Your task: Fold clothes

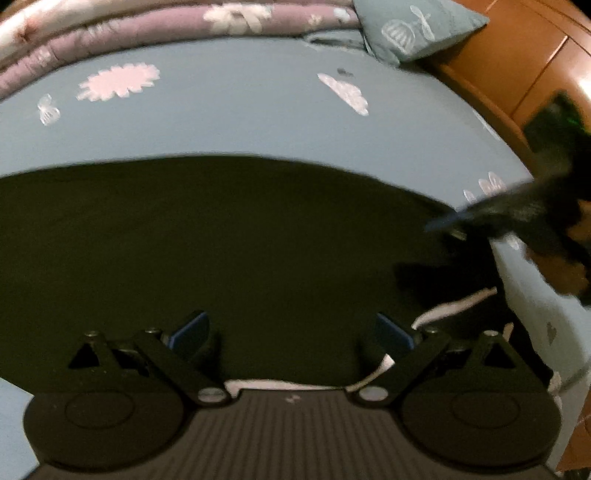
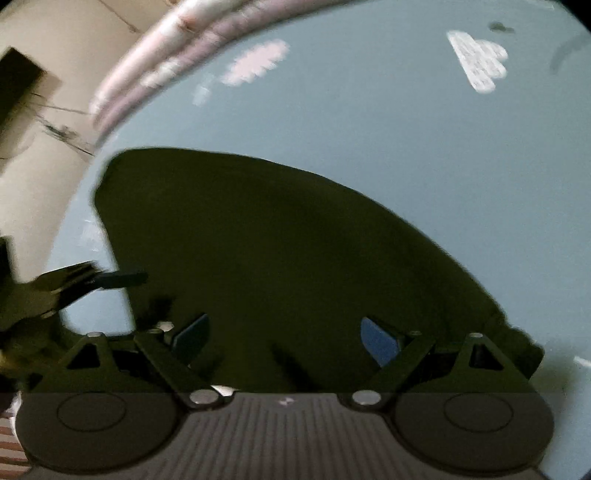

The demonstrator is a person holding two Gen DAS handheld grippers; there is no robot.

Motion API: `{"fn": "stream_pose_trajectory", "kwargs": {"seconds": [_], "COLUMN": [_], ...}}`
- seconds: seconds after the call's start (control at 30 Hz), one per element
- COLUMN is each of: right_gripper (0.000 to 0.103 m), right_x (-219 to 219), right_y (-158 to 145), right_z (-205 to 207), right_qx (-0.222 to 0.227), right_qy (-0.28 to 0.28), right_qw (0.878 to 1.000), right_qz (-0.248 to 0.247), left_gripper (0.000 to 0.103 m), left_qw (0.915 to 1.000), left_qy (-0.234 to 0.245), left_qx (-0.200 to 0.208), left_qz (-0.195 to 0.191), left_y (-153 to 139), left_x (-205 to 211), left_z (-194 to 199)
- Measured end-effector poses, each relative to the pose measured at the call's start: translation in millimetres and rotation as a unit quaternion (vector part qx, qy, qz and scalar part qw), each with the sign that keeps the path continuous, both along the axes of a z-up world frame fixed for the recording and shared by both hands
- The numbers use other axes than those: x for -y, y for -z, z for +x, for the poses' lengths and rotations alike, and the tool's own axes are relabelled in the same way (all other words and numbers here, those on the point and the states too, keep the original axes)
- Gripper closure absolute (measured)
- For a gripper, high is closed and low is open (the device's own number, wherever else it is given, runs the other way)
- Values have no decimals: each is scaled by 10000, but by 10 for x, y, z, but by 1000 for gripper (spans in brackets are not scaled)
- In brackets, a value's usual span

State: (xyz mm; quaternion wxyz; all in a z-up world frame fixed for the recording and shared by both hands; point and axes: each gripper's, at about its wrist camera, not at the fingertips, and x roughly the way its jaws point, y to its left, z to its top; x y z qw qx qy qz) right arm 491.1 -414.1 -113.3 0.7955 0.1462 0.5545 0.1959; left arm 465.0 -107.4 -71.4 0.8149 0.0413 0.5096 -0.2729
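On the blue bedsheet [image 1: 258, 110] a dark garment [image 1: 221, 258] lies flat, its long axis crosswise; left gripper [image 1: 291, 336] and right gripper [image 2: 284, 339] both gape, holding nothing.

Dark olive-green garment [image 1: 229, 251], plain and unpatterned, ahead of black left gripper [image 1: 291, 334] with blue pads [image 1: 192, 332]. Beyond, a pale blue sheet [image 1: 240, 122] printed with pink and white cloud shapes. Farther off, a mauve quilt [image 1: 122, 29] with white flowers; to the far right, a teal pillow [image 1: 417, 27] with white line drawings beside orange-brown wood [image 1: 517, 66].
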Motion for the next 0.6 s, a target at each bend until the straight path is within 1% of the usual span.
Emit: {"fn": "stream_pose_trajectory", "kwargs": {"seconds": [0.03, 0.1, 0.17, 0.23, 0.3, 0.37, 0.43, 0.5, 0.53, 0.6], "right_gripper": [17, 17, 17, 17, 16, 16, 17, 17, 17, 16], "right_x": [47, 203, 251, 231, 256, 364, 528, 712, 792, 947], "right_y": [49, 65, 6, -110, -267, -383, -469, -574, -619, -716], "right_z": [55, 145, 175, 159, 130, 141, 141, 136, 139, 145], "right_qx": [-6, -84, -91, 15, 209, 372, 417, 489, 520, 580], "right_qy": [70, 356, 471, 332, 167, 100, 88, 46, 43, 59], "right_qw": [9999, 9988, 9980, 9991, 9996, 9989, 9971, 9885, 9814, 9616], "right_qz": [-87, 317, 408, 277, 33, -265, -633, -1433, -1850, -2684], "left_gripper": [7, 7, 7, 7, 7, 7, 7, 7, 7, 7], "left_qw": [10000, 9999, 9999, 9998, 9996, 9997, 9998, 9998, 9998, 9996], "left_qy": [31, 93, 97, 26, -47, -23, 53, 82, 81, 75], "left_qx": [-28, -83, -86, -180, -284, -227, -147, -124, -148, -194], "left_qz": [18, 54, 102, 47, -49, -109, -83, -99, -132, -171], "left_y": [23, 68, 101, 111, 110, 84, 75, 72, 70, 78], "left_x": [3, 10, 24, 20, 12, 8, 38, 56, 52, 52], "left_z": [-6, -17, 14, 44, 76, 54, 65, 66, 54, 38]}}
